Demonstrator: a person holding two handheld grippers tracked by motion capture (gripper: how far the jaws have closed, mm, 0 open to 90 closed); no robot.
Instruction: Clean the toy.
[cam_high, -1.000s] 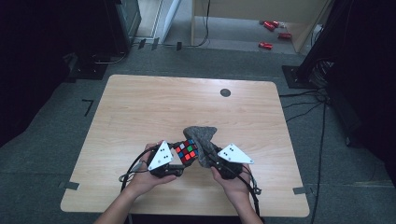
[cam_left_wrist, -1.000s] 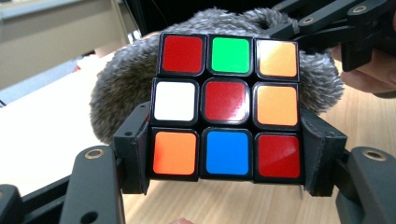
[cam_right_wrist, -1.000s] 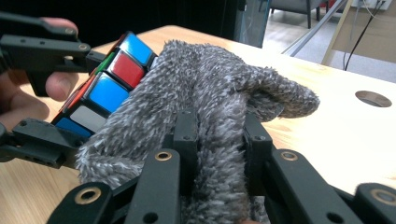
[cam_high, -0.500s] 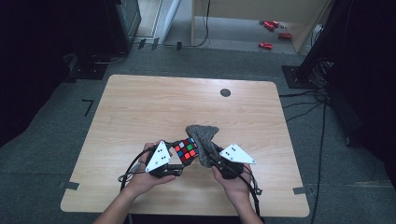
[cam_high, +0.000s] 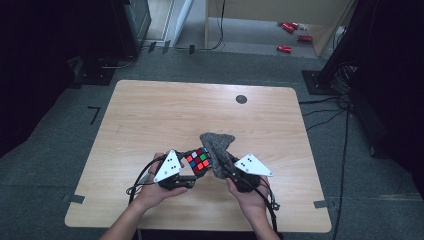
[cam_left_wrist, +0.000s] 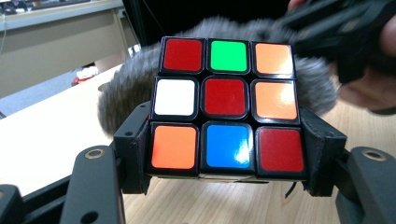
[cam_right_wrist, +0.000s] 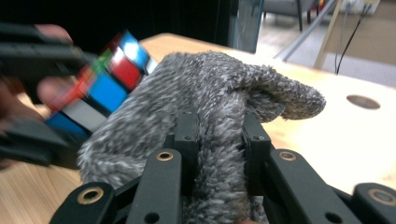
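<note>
We see the left tool (cam_left_wrist: 224, 186) clamping a scrambled cube (cam_left_wrist: 226, 105), red-centred face toward it; the right tool (cam_right_wrist: 217, 154) pinches a fuzzy grey cloth (cam_right_wrist: 210, 102), its long axis toward the counter's (cam_high: 150, 115) far edge.

Left gripper (cam_high: 186, 170) and right gripper (cam_high: 227, 167) low over near edge, angled inward, jaws clamped, hands gripping handles.

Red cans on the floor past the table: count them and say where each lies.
3, though others may be hidden behind the wooden panel. One lies farthest back, one just right of it and nearer, and one nearest the table.
</note>
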